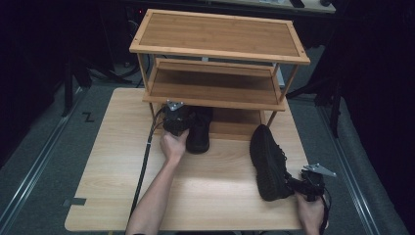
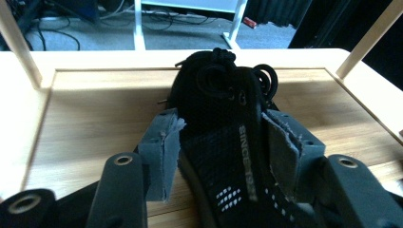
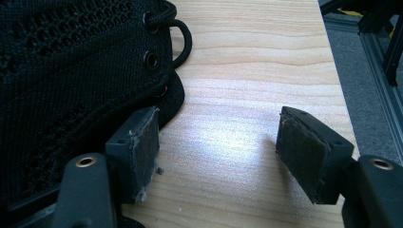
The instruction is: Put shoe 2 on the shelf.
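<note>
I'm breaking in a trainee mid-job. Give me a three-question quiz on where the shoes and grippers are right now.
1. True or false: the left gripper has its jaws around a black shoe.
2. Where does that shoe sit? A) top shelf B) middle shelf C) bottom level of the wooden rack
3. Fill in: the right gripper is ____, beside the second shoe on the table.

Key: 1 true; 2 C; 3 open.
</note>
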The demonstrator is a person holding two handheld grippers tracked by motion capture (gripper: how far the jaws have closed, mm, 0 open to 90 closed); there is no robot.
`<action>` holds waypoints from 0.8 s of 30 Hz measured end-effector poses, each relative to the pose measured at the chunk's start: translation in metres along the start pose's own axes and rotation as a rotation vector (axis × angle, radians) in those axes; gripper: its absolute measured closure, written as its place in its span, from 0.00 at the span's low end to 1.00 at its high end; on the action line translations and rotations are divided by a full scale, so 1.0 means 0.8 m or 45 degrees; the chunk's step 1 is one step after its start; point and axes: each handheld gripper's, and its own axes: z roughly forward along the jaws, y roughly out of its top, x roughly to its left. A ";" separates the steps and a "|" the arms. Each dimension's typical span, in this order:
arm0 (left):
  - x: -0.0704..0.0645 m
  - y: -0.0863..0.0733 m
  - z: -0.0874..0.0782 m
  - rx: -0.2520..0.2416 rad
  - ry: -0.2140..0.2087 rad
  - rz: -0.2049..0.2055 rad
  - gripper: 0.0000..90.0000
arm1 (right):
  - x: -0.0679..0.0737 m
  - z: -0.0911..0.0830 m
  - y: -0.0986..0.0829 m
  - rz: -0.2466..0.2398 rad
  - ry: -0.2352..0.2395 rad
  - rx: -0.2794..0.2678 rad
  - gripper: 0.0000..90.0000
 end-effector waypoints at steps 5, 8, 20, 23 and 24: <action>0.002 -0.002 -0.017 -0.015 -0.030 0.059 0.50 | 0.001 0.000 0.000 0.003 -0.001 0.002 0.35; 0.003 -0.004 -0.022 0.001 -0.026 0.131 0.50 | 0.001 0.000 0.000 0.005 -0.002 0.002 0.35; 0.027 -0.034 -0.074 -0.007 -0.053 0.180 0.47 | 0.001 0.000 0.000 0.001 -0.002 0.002 0.35; 0.035 -0.048 -0.093 0.002 -0.063 0.182 0.47 | 0.001 0.000 0.000 0.002 -0.002 0.002 0.35; 0.035 -0.048 -0.093 0.002 -0.063 0.182 0.47 | 0.001 0.000 0.000 0.002 -0.002 0.002 0.35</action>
